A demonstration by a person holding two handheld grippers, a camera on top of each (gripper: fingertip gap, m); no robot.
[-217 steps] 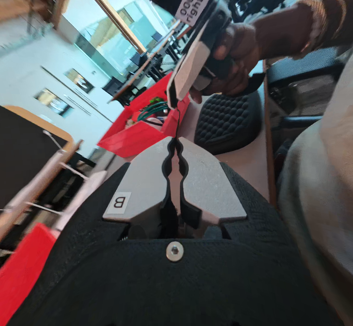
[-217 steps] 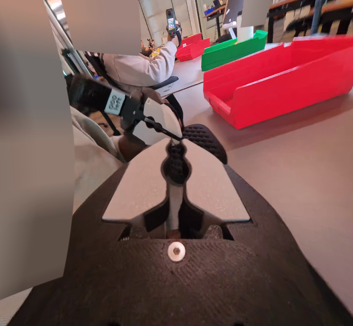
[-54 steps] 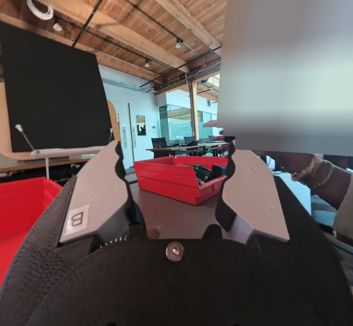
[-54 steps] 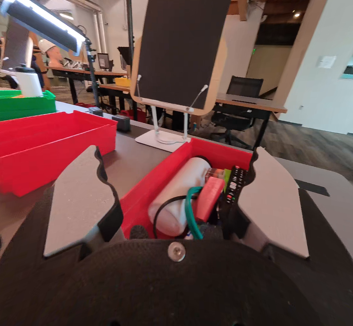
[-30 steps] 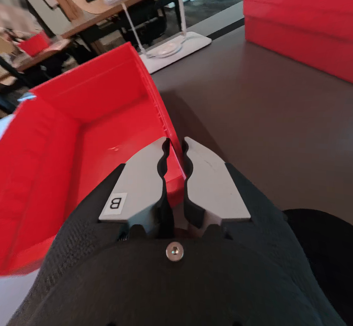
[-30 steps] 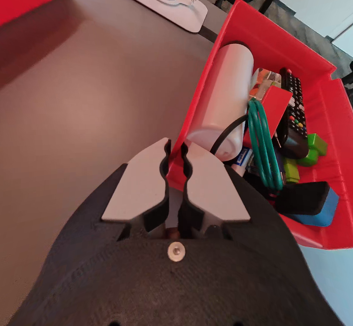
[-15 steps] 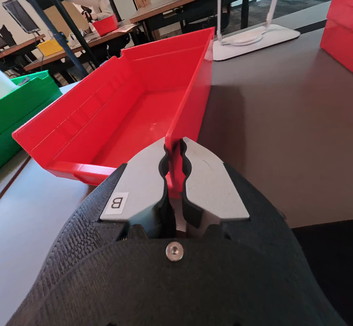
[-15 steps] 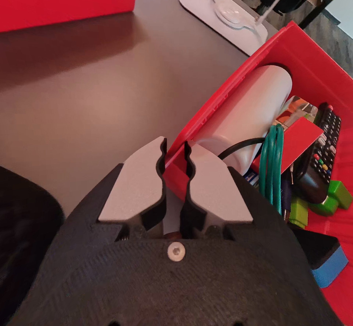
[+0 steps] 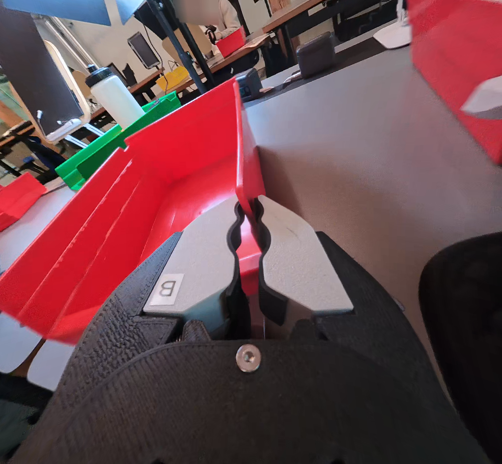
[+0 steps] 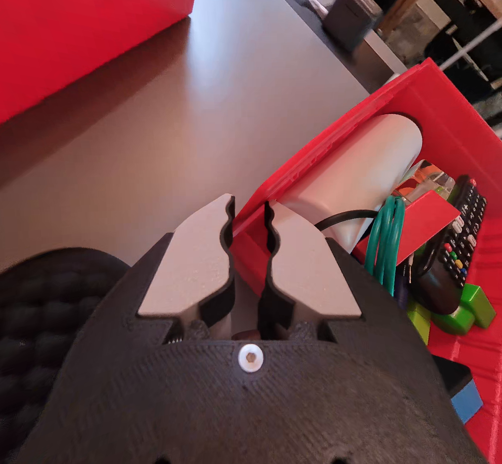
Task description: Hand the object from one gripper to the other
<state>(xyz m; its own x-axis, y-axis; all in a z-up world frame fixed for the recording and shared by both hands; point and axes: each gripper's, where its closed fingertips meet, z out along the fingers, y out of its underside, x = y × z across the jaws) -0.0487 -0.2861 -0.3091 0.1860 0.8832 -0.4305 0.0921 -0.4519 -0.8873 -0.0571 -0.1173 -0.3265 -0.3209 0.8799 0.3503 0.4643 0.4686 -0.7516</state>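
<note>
The left gripper [image 9: 248, 207] is pinched on the near corner of the side wall of an empty red plastic bin [image 9: 173, 157], the thin wall running between its pressed-together grey fingers [image 9: 206, 249]. The right gripper [image 10: 248, 207] straddles the near corner of a second, filled red plastic bin [image 10: 312, 163]; its fingers [image 10: 298, 255] stand a little apart, and whether both pads actually bear on the wall cannot be told.

Both bins rest on the grey-brown table [image 10: 176, 114], the empty one toward its left edge, the filled one toward its right. No object has yet been lifted for the handover.

Inside the filled bin lie a white cylindrical bottle [image 10: 361, 157], a coiled green cable [image 10: 383, 239], a flat red card [image 10: 423, 222], a black remote control [image 10: 461, 236] and green plastic blocks [image 10: 472, 307].

As a judgement: the bottle looks stiff, smooth and wide, so slipping is likely unless it is taken across its narrowest part. The cable looks light and floppy and is best pinched through the bundled loops. The remote looks rigid and is best gripped across its narrow sides, leaving one end free for the receiving gripper.
</note>
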